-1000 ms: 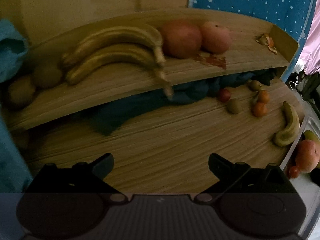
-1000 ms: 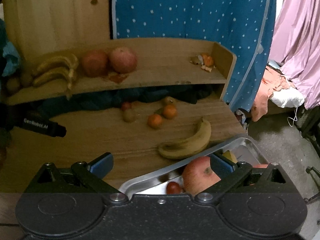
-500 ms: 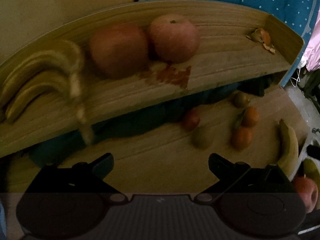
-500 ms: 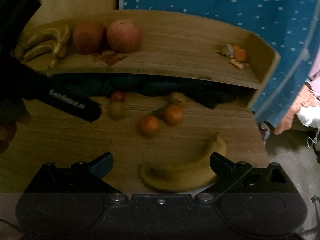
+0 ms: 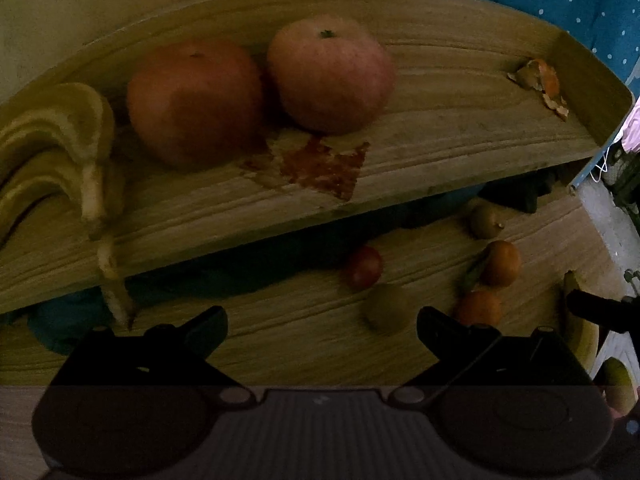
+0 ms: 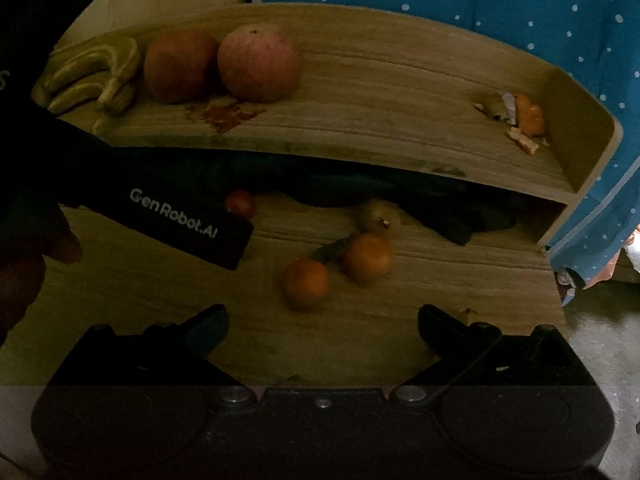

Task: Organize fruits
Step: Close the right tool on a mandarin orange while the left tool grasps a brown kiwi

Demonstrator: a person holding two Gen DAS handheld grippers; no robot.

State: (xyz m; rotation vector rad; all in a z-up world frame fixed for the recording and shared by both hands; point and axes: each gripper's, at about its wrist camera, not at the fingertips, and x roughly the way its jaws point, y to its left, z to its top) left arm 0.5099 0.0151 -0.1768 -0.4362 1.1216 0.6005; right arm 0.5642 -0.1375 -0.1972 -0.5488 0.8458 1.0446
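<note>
On the wooden desk (image 5: 304,344) stands a raised shelf (image 5: 440,148) with a curved back wall and a side wall at its right end; both are pale wood in dim light. A blue dotted cloth (image 6: 480,12) hangs behind. Two large reddish apples (image 5: 256,88) sit touching, stems up, left of the shelf's middle, just behind a rusty patch (image 5: 324,164) of worn surface. A bunch of bananas (image 5: 52,148) lies at the shelf's left end, long axis running left to right, its stem hanging down over the front edge. Orange peel scraps (image 5: 540,84) lie in the far right corner, leaving the shelf's right half open.

Below, dark cloth (image 6: 360,188) fills the gap under the shelf. On the desk in front lie two small oranges (image 6: 340,272) just beside each other, a leaf between them. A greenish round fruit (image 6: 376,216) sits behind them, a second one (image 5: 386,308) sits at the left claw's right finger, and a small red fruit (image 5: 364,268) sits just behind that. The near desk surface is bare.

The left claw (image 5: 320,332) hovers low over the desk, fingers wide apart, holding nothing. The right claw (image 6: 322,332) is likewise spread wide and empty; part of a banana (image 5: 576,320) shows at the desk's right edge.
</note>
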